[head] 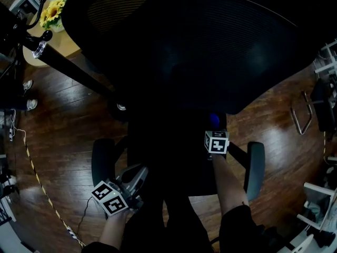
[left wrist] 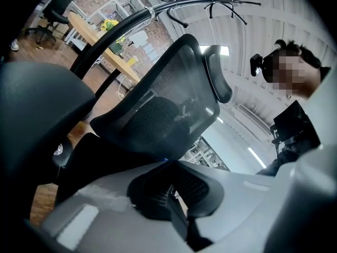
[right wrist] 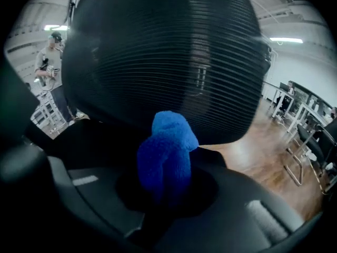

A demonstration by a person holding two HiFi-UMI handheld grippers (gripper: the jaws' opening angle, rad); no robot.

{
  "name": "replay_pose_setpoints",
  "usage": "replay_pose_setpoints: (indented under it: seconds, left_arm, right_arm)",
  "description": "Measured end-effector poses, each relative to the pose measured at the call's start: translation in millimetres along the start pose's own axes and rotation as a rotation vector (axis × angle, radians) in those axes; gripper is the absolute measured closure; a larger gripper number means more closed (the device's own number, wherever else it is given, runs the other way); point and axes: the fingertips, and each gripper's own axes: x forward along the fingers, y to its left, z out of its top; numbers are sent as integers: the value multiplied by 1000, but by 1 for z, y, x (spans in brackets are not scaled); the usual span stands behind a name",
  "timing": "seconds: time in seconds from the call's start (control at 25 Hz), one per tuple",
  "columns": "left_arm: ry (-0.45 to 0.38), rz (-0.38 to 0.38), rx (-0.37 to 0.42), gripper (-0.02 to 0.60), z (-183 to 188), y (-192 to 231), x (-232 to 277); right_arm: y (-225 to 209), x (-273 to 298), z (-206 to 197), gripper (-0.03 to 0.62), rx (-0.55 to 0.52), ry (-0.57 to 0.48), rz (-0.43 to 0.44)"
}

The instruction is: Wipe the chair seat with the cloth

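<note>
We hold 2 grippers over a black office chair. The right gripper is clamped on the blue cloth, which bunches out of its jaws above the rear of the chair seat, just below the mesh backrest. We cannot tell whether cloth and seat touch. The left gripper has its jaws pressed together with nothing between them, by the seat's front left edge, beside an armrest.
</note>
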Motion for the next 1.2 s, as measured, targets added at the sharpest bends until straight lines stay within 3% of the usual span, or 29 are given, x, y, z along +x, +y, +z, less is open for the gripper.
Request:
replay_pose_setpoints:
  seconds: [0.4,0.48,0.56,0.76,1.2]
  left_arm:
    - [-56,-28,-13,591,5,-11,-16]
    - [-69,-21,-14,591,7,-9,-21]
    - [-77,-13,-16,591,8,-6,-24]
    - [-64,-13,-19,591,1,-1,-23]
    - [0,-18,-6,591,-10,0,-17]
  right_arm:
    - [303,18,35,559,-73,-10,579]
    - [340,18,24,559,-116,20,638]
    - [352,19,12,559,-144,30,644]
    - [301,28,0,559,-117,-5,488]
    - [42,2,-39,559,14,56,55]
